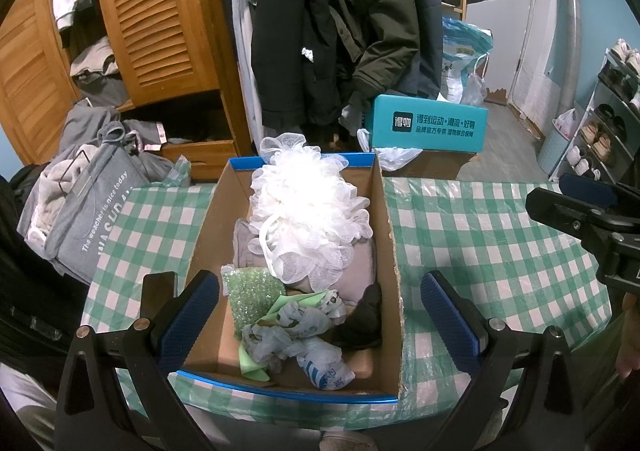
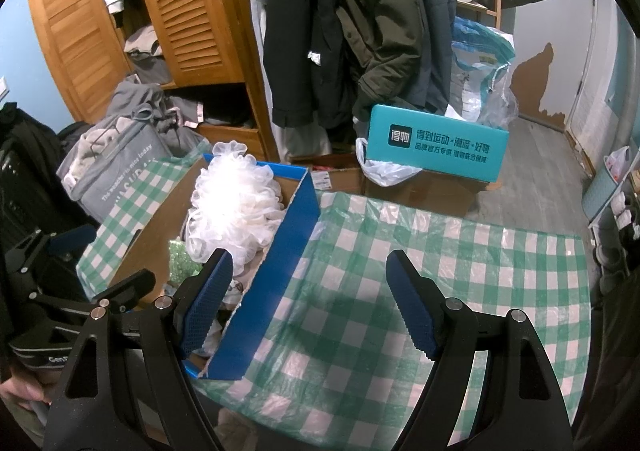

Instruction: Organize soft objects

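Observation:
An open cardboard box with blue outer walls [image 1: 394, 235] [image 2: 280, 263] stands on the green-checked table. Inside lie a white mesh bath puff [image 1: 308, 211] [image 2: 232, 203], a green glitter sponge [image 1: 252, 293], crumpled plastic bags [image 1: 300, 331], a dark cloth [image 1: 362, 321] and a beige cloth [image 1: 360, 271]. My left gripper [image 1: 320, 315] hangs open above the box's near end, nothing between its fingers. To the right of the box, my right gripper [image 2: 310, 301] stands open over the bare tablecloth, its left finger [image 2: 208, 299] above the box's edge. Its dark frame [image 1: 592, 219] shows in the left wrist view.
A teal box [image 1: 428, 123] [image 2: 436, 141] sits on cartons beyond the table. A grey laundry bag [image 1: 88, 219] full of clothes stands at the left. Coats hang behind, beside a wooden louvred wardrobe [image 1: 152, 11]. A shoe rack [image 1: 608, 111] stands at the right.

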The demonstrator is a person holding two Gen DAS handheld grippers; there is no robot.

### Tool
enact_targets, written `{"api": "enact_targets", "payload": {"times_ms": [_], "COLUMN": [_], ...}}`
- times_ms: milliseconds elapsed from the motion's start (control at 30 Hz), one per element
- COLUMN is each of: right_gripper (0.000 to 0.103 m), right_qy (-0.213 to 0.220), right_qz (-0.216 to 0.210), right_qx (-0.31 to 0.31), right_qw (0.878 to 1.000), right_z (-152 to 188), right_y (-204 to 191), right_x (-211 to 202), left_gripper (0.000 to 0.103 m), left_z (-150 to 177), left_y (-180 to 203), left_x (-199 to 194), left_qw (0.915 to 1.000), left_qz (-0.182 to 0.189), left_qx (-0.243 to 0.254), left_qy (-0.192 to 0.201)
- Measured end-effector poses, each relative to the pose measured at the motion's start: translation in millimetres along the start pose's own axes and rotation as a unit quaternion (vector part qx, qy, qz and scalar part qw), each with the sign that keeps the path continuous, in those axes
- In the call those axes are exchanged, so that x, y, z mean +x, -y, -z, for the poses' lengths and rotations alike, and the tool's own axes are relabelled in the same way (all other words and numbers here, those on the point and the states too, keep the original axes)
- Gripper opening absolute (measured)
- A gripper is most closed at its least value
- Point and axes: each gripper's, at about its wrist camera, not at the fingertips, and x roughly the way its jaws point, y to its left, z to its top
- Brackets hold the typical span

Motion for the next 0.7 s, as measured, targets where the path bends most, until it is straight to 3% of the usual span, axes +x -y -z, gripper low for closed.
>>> {"api": "enact_targets", "payload": {"times_ms": [700], "right_gripper": [0.078], "right_qy": [0.0], "right_qz": [0.001], "right_qx": [0.0], "right_qw": [1.0], "right_z": [-0.3], "right_y": [-0.2], "right_x": [-0.6], "left_gripper": [0.102], "left_z": [1.1], "left_y": [2.3], "left_x": [0.8], "left_qw": [1.0], "left_qz": [0.001], "left_qx": [-0.001], "left_qy": [-0.002]}}
